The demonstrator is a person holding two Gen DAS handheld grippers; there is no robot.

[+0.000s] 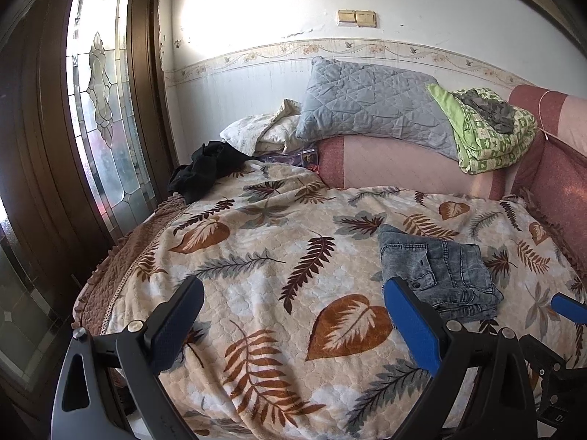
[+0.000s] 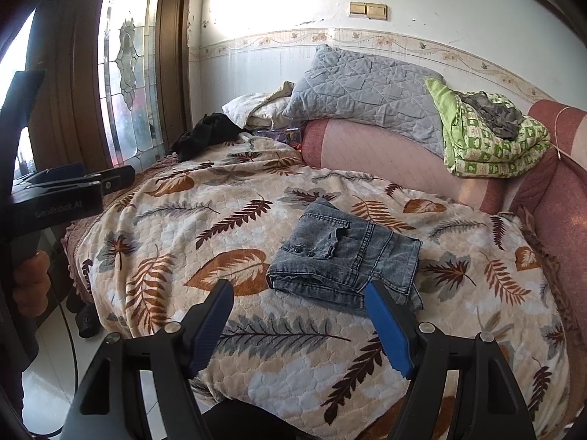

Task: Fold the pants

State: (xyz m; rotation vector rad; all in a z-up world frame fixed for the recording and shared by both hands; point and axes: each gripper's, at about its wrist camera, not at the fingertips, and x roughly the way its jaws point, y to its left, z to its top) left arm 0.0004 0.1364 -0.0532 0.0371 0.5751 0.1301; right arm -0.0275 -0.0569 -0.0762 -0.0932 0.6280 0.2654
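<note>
A pair of grey-blue denim pants lies folded into a small rectangle on the leaf-patterned blanket; it also shows in the right wrist view. My left gripper is open and empty, above the blanket to the left of the pants. My right gripper is open and empty, just in front of the pants' near edge. The left gripper also shows at the left in the right wrist view. A blue fingertip of the right gripper shows at the right edge of the left wrist view.
A black garment lies at the bed's far left corner. A grey quilted pillow, a white pillow and a green folded quilt rest on pink bedding by the wall. A glass door stands left.
</note>
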